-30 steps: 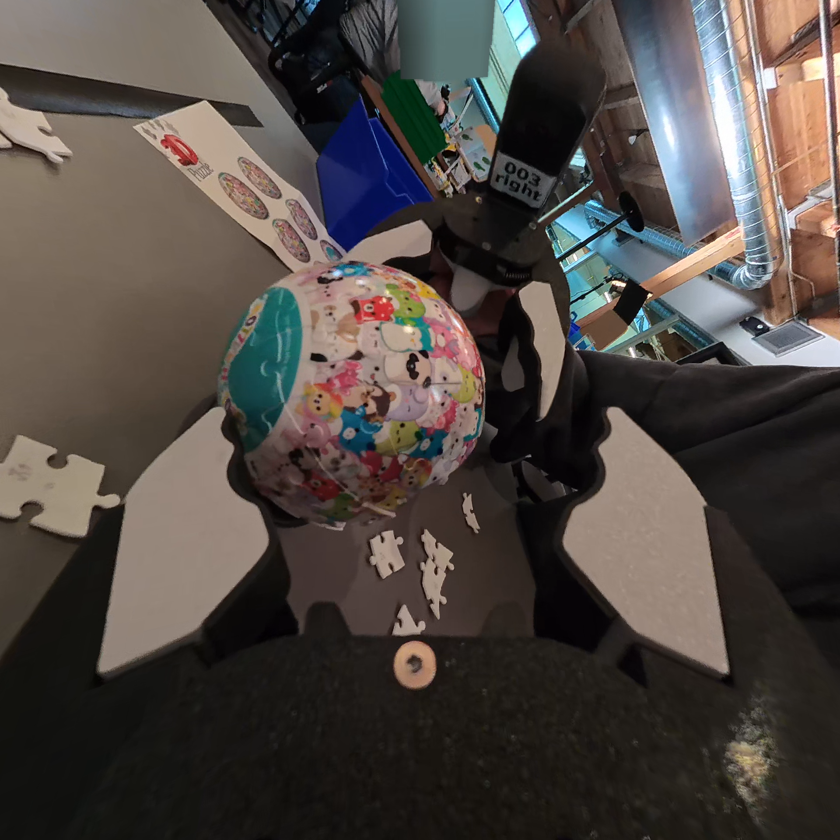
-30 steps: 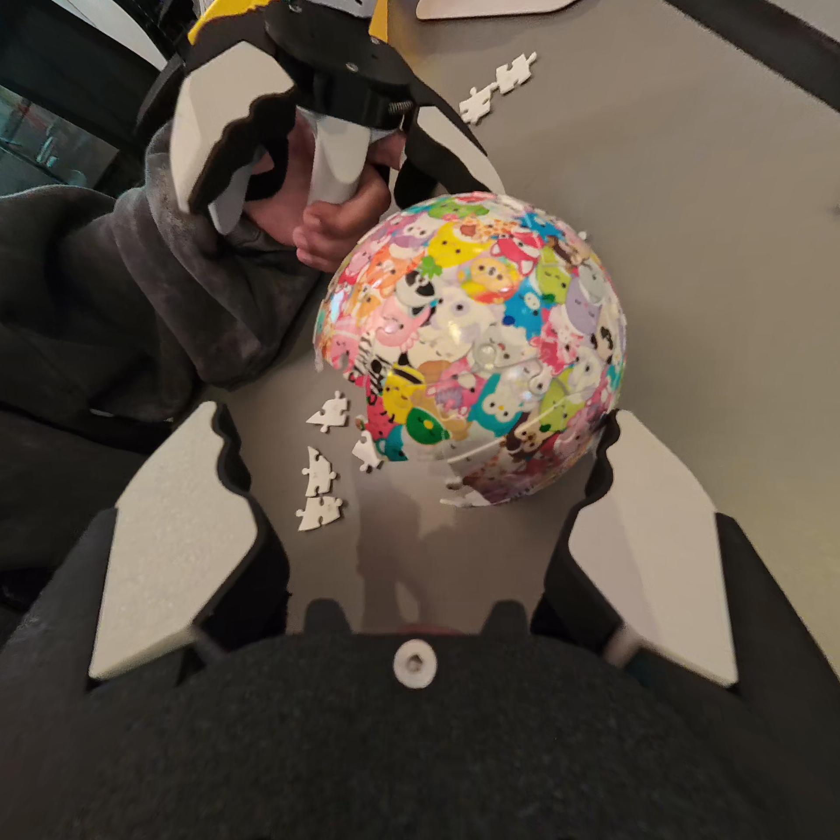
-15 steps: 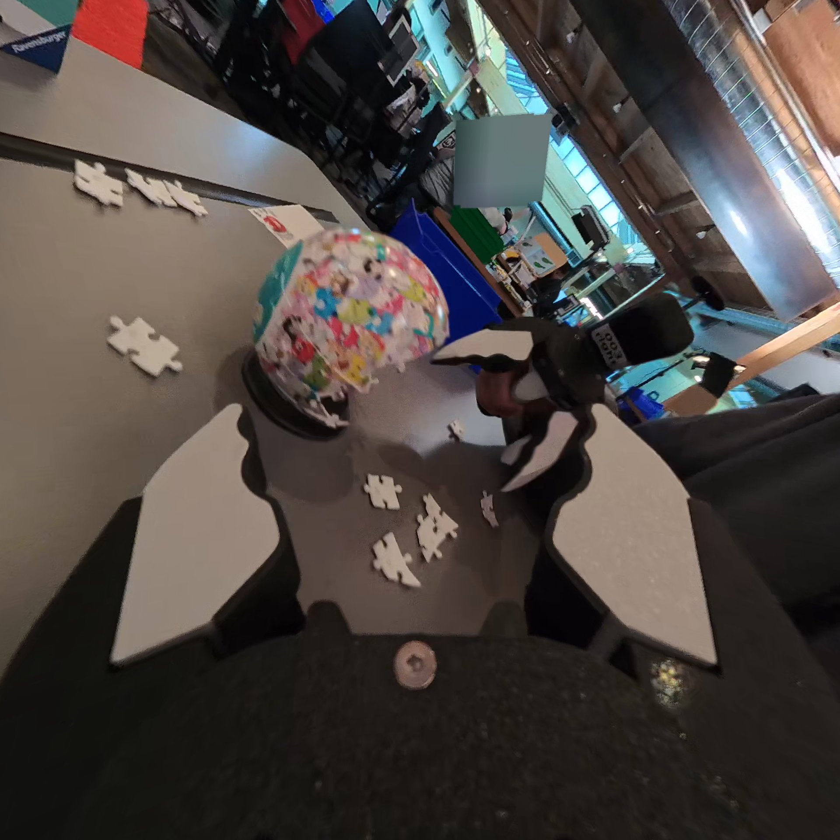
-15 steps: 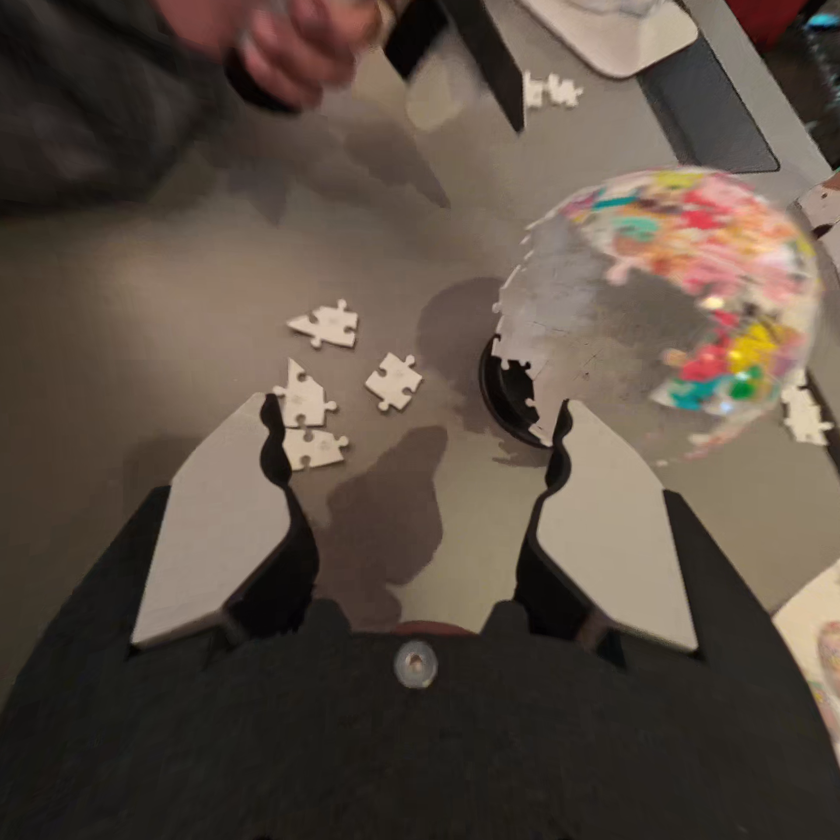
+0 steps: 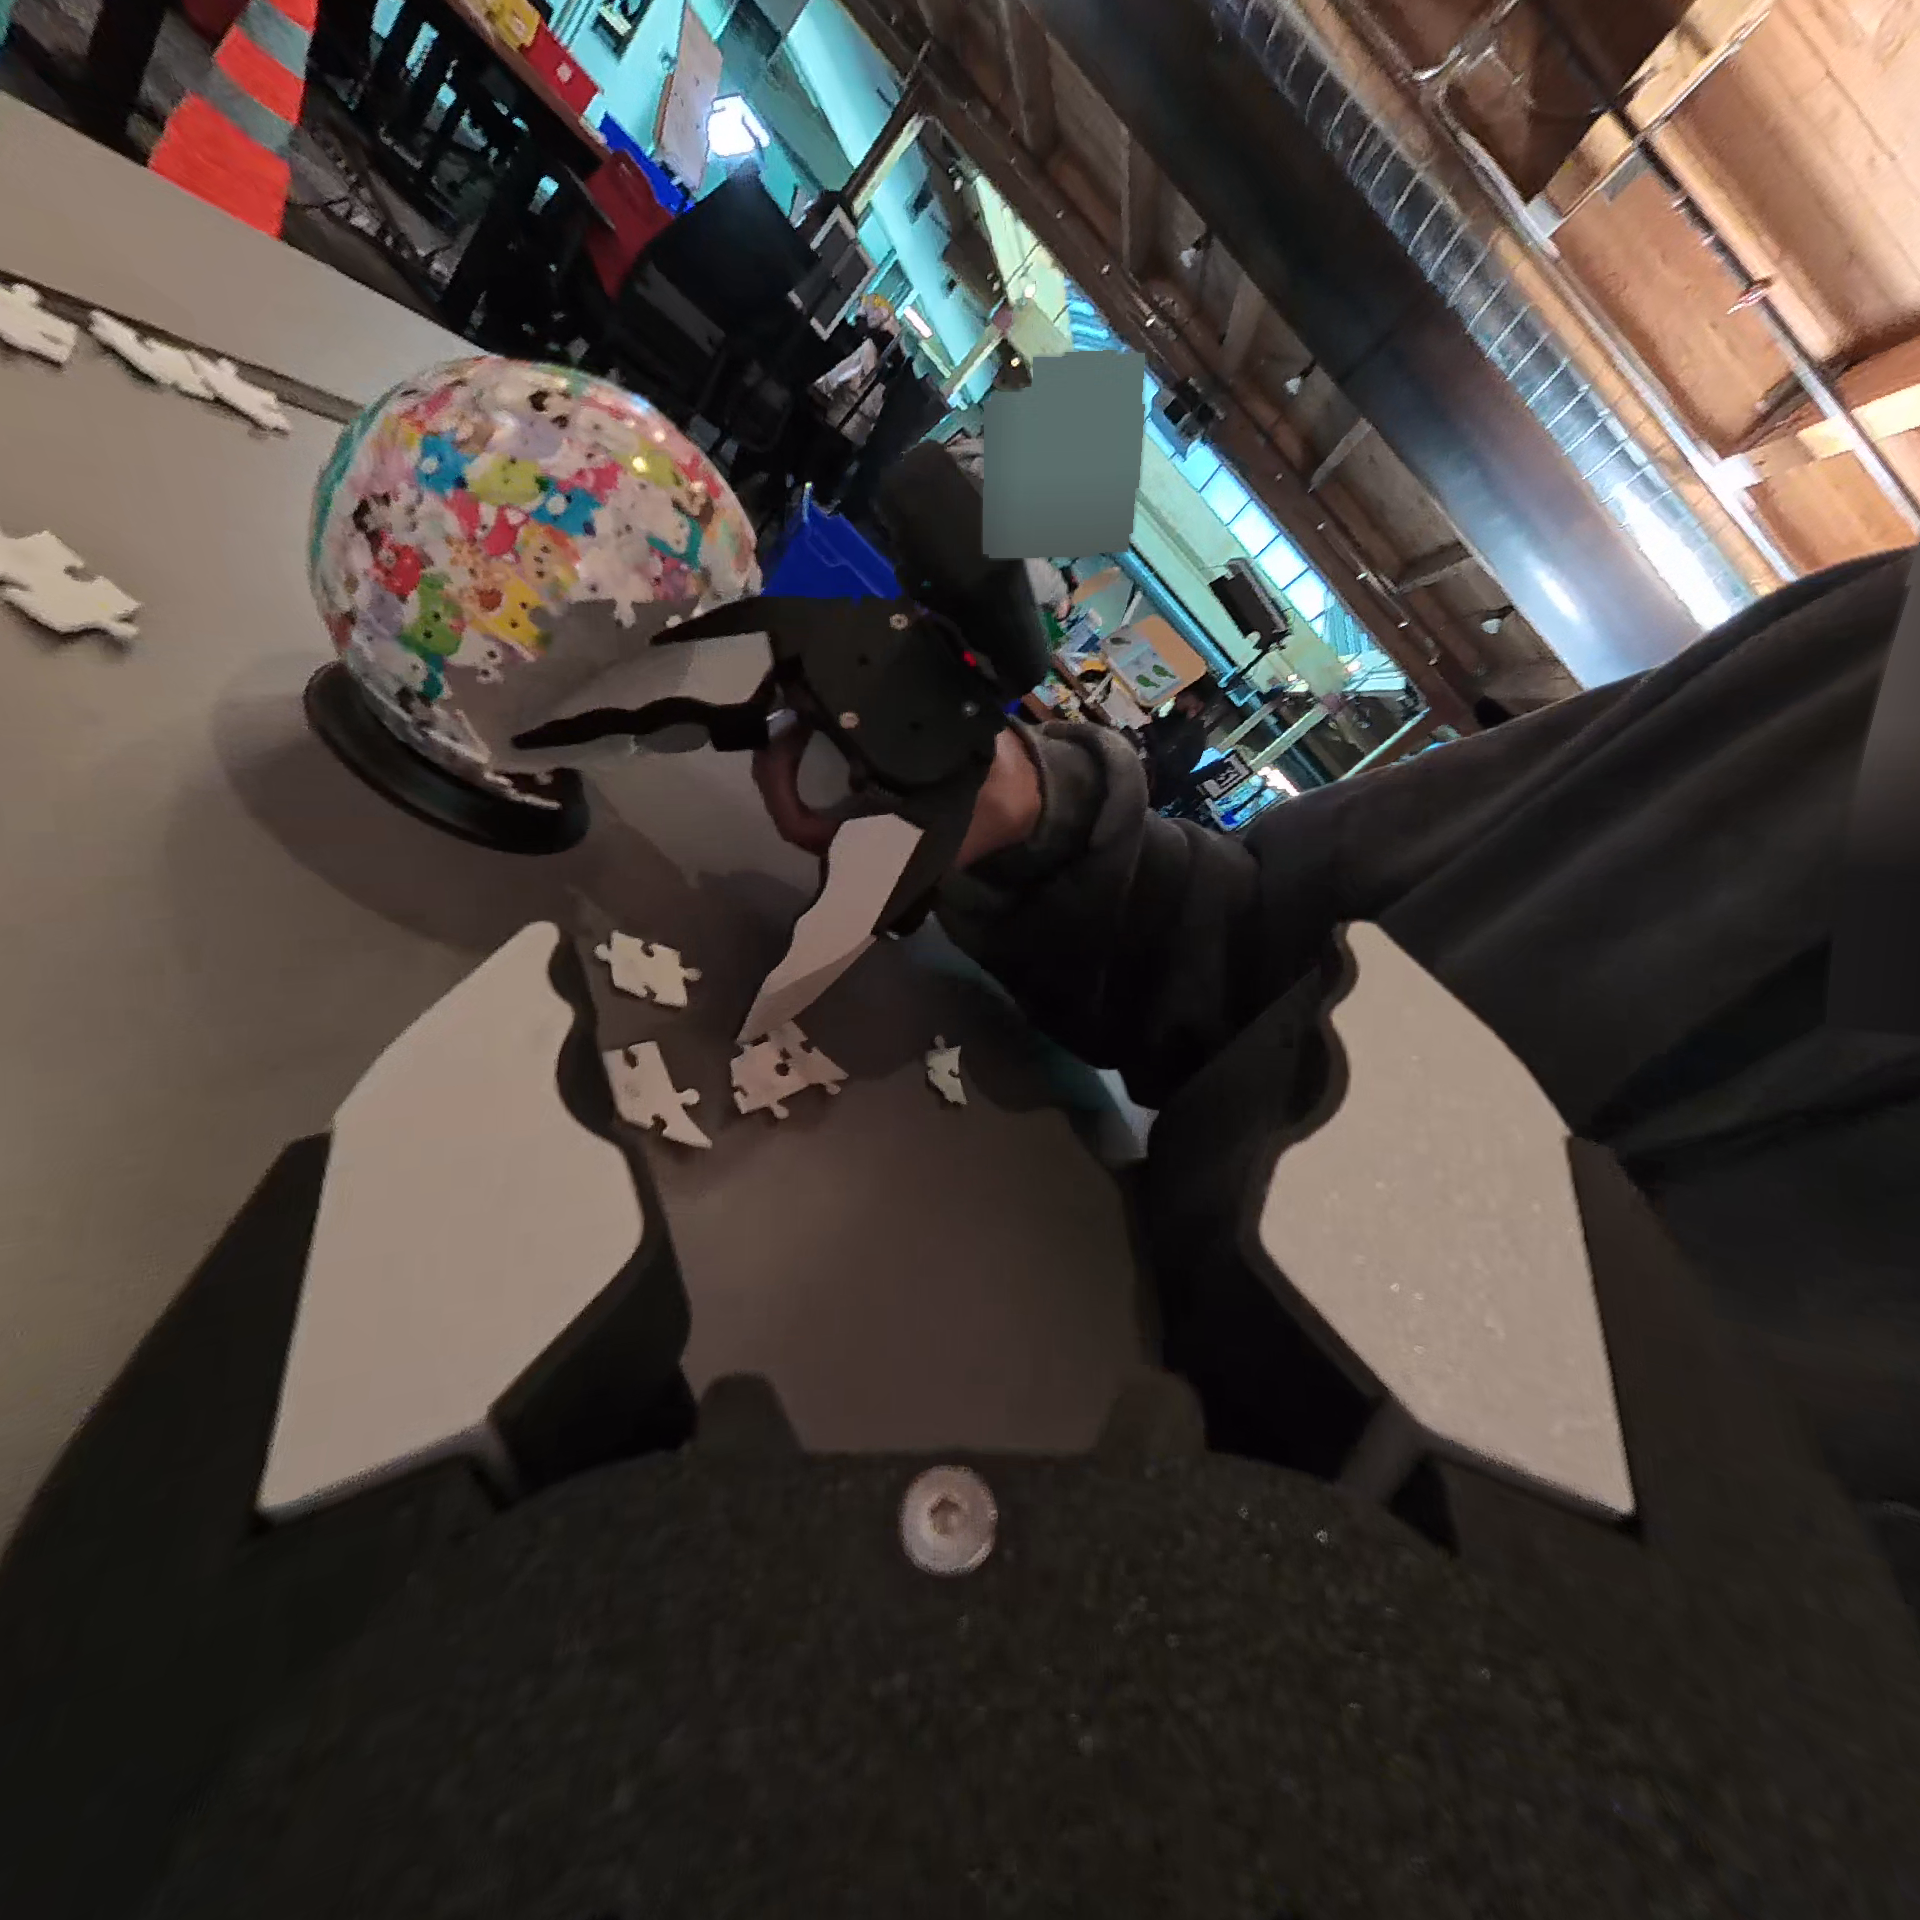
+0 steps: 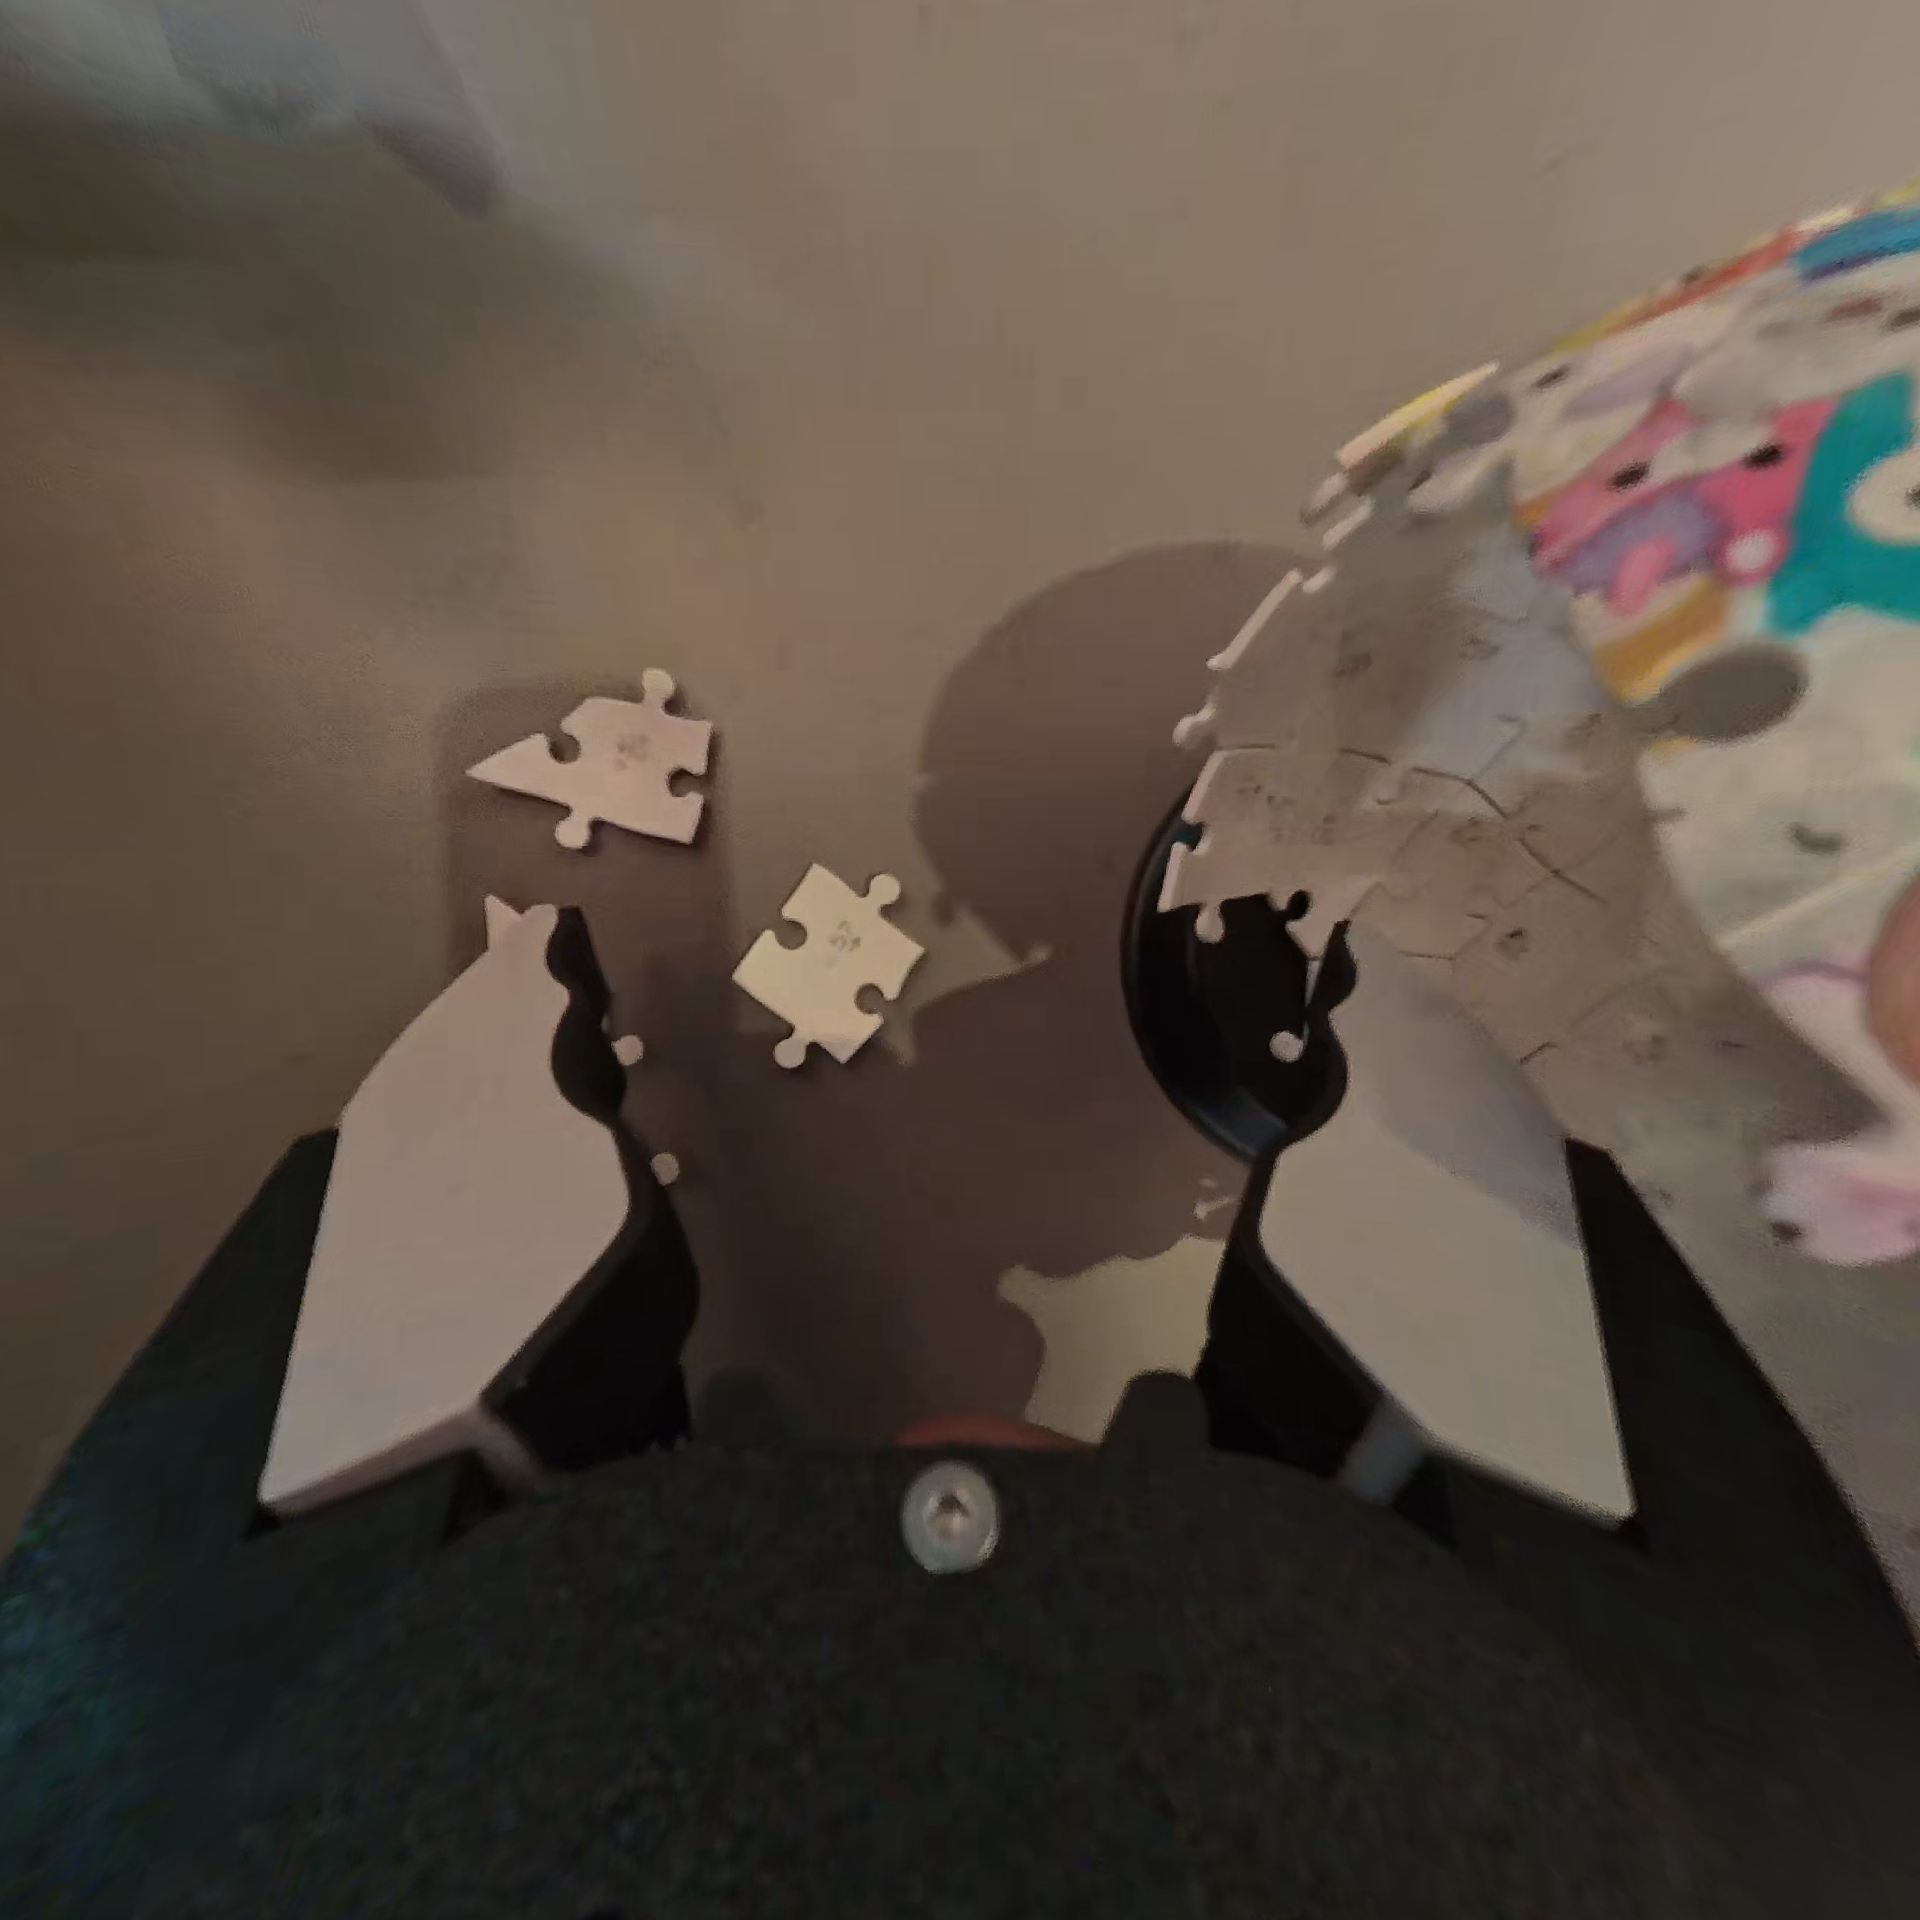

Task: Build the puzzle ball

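Ball [image 5: 520,561] open-sided (grippers [image 6: 951,966] spread).

At my right tool [image 6: 935,935], the ball [image 6: 1558,727] crowds two o'clock; loose pieces [image 6: 831,966] lie ahead; bare table [image 6: 935,364] at twelve.

**Workshop hall behind a grey table**

A grey table [image 5: 156,935] is filling the lower left. Wooden beams [image 5: 1714,208] and a silver duct [image 5: 1558,343] are running across the upper right. Teal-lit windows [image 5: 1195,499] are glowing at centre, dark chairs [image 5: 717,281] standing before them, a red floor patch [image 5: 239,145] showing upper left.
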A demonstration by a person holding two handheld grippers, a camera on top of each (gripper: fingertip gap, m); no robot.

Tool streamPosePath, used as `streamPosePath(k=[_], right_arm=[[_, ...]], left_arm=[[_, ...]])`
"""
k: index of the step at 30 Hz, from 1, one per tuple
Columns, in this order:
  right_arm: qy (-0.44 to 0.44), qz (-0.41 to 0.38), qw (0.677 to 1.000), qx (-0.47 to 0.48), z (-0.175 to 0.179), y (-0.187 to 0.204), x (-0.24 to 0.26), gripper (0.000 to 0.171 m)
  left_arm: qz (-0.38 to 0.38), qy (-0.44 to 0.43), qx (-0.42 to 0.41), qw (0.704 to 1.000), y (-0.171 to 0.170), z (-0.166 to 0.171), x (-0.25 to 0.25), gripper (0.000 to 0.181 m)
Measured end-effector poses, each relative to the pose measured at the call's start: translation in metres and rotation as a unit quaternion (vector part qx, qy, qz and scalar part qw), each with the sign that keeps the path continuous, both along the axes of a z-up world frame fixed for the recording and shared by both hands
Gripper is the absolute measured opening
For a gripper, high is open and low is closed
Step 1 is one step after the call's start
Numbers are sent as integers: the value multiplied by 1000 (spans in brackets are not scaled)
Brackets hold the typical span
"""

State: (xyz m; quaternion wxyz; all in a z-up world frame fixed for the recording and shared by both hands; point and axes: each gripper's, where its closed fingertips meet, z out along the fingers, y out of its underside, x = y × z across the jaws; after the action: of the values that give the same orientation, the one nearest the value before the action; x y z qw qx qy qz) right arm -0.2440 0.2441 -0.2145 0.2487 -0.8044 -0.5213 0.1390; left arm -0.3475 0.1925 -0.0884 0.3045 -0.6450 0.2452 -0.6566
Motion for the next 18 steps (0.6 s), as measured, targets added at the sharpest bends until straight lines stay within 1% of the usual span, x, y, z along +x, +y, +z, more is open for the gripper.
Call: streamPosePath(k=[3, 8, 12, 18], right_arm=[[-29, -12, 999, -13, -4, 3, 2, 125], [-83, -12, 996, -21, -13, 3, 2, 125], [-89, -19, 995, -35, -16, 3, 2, 125], [-87, -21, 995, -38, -17, 3, 0, 127]], left_arm=[[-8, -25, -9, 1000, -1, 7, -3, 128], [-12, -30, 0, 999, -6, 13, -8, 127], [-16, -51, -10, 999, -7, 18, -11, 127], [-14, -58, -16, 998, -6, 20, -15, 127]])
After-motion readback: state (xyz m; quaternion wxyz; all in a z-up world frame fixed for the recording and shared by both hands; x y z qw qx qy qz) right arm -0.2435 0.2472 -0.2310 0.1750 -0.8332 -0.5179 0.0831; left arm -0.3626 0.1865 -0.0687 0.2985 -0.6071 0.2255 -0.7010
